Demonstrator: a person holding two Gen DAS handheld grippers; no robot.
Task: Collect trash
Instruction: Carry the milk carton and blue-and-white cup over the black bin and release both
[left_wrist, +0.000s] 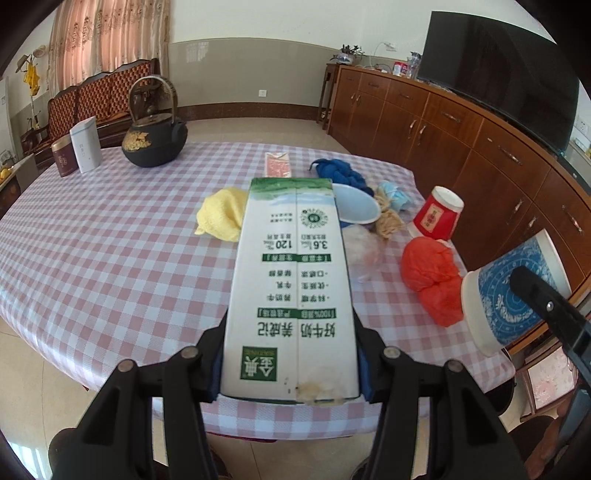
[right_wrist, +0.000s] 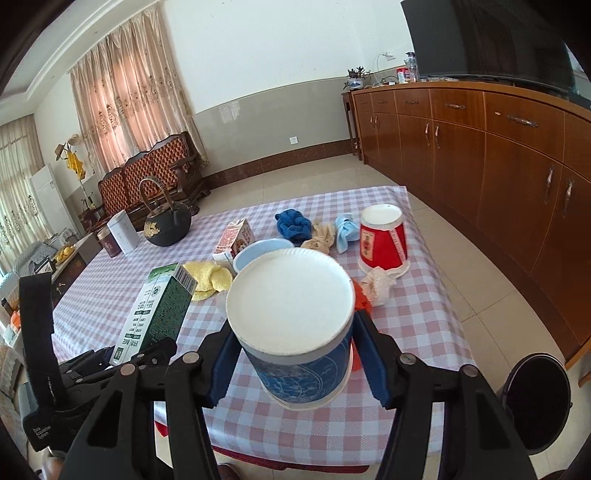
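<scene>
Left tongs (left_wrist: 290, 354) clamped on milk carton (left_wrist: 291, 288); right tongs (right_wrist: 295, 363) clamped on blue paper cup (right_wrist: 295, 332).

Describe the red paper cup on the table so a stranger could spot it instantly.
Find the checked tablecloth and go to the side nearest the wooden cabinets. There the red paper cup stands upside down, beside crumpled tissue. It alone is red with a white base facing up; the other cup, blue-patterned, is held in the right gripper.

Paper, cloth, iron and wood

Glossy paper carton (left_wrist: 291, 291); matt paper cup (right_wrist: 291, 317); smooth plastic tablecloth (left_wrist: 110, 240); dull iron kettle (left_wrist: 155, 142); polished wood cabinets (right_wrist: 498, 155).
</scene>
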